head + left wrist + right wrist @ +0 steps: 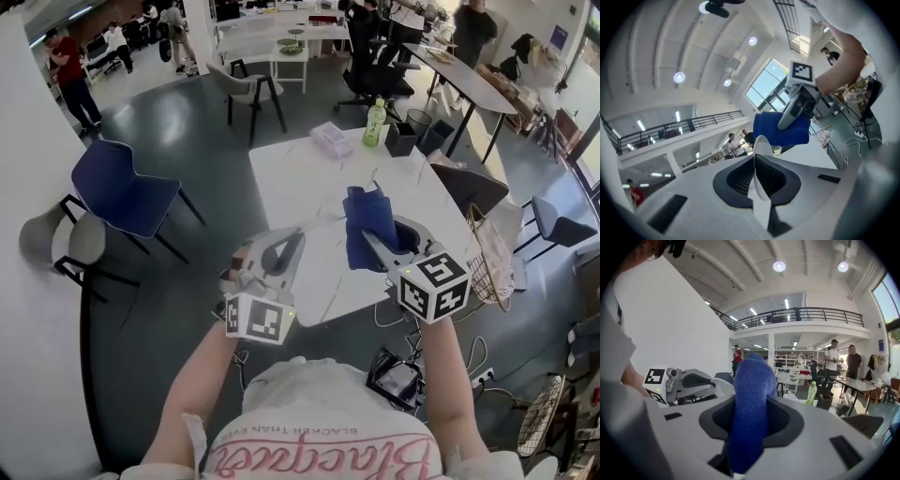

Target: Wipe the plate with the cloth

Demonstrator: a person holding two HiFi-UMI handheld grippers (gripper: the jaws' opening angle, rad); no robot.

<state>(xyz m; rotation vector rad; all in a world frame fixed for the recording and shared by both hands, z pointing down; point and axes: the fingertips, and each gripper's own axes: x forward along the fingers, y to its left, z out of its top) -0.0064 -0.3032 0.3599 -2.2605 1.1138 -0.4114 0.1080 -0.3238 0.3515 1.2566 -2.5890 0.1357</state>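
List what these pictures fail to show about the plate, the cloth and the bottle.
Plate: left gripper view shows only its edge, so its face and any dirt are unseen.
Cloth: right gripper view, its gripped end is hidden between the jaws.
Bottle: head view, label too small to read.

Cloth (pixel 749 399): blue knitted fabric, matt, with a fuzzy nap.
Plate (pixel 762 147): white, thin and smooth with a slight sheen; plastic or ceramic cannot be told.
Left tongs (pixel 758 161): matt pale-grey moulded plastic, with dark, finely ribbed inner faces.
Right tongs (pixel 750 394): same matt grey plastic.
Worktop (pixel 300 178): white and smooth, with faint marble-like veining and a soft sheen.
Floor (pixel 187 131): dark grey, polished, reflective.
Chair (pixel 127 192), 9 o'clock of the worktop: smooth blue plastic shell on thin black metal legs.
Bottle (pixel 375 122), 12 o'clock: glossy translucent green plastic.
Basket (pixel 489 258), 3 o'clock: thin pale wire.
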